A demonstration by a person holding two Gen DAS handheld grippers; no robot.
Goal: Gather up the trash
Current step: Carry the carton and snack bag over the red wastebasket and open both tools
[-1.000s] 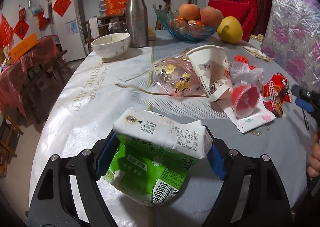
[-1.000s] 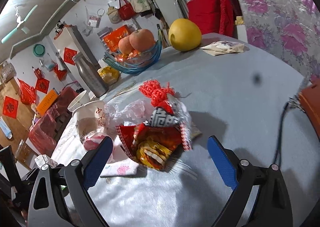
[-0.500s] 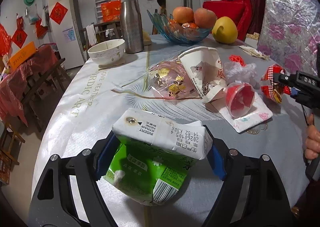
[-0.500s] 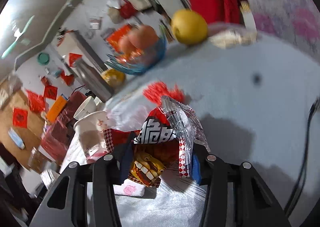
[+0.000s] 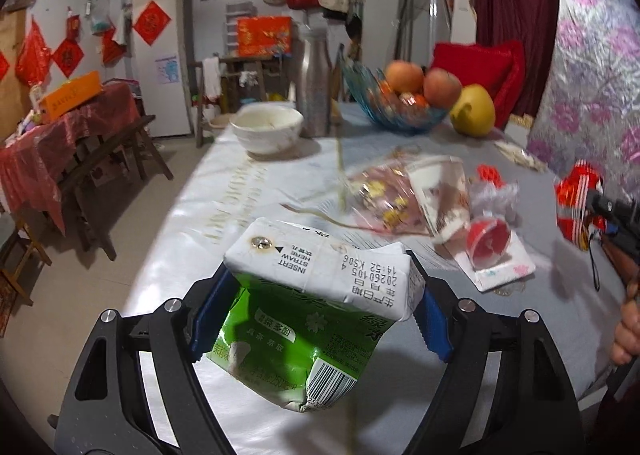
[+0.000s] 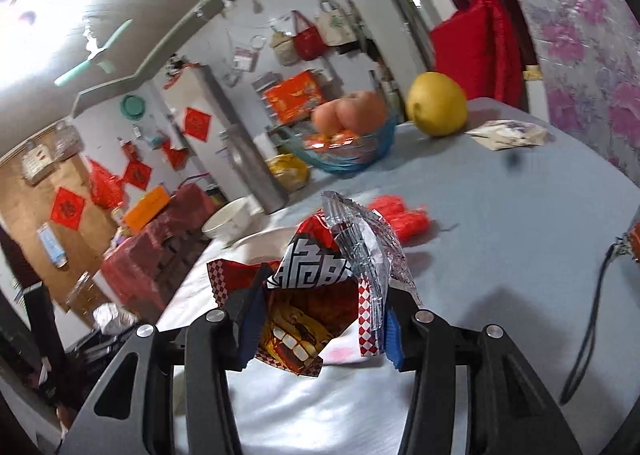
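My left gripper (image 5: pixel 318 313) is shut on a crushed green-and-white drink carton (image 5: pixel 320 287), held clear above the tablecloth (image 5: pixel 224 215). A crumpled red checked snack wrapper (image 6: pixel 320 283) sits pinched between the blue pads of my right gripper (image 6: pixel 320 327), lifted off the table. The left wrist view catches that same wrapper (image 5: pixel 576 195) at its right edge. Still lying mid-table are a tipped paper cup (image 5: pixel 440 191), a clear gold-printed wrapper (image 5: pixel 380 195), a red jelly cup (image 5: pixel 488 239) on a paper napkin (image 5: pixel 508 271), and a red net (image 6: pixel 400 219).
At the back stand a blue glass fruit bowl (image 5: pixel 396 111), a yellow pomelo (image 5: pixel 472 111), a steel flask (image 5: pixel 316 87) and a white bowl (image 5: pixel 266 127). A folded paper (image 6: pixel 508 133) lies far right. A black cord (image 6: pixel 588 331) hangs at the right. The table edge drops away on the left.
My right gripper closed on the snack wrapper and lifted it off the table. The left gripper rose with the carton still in it.
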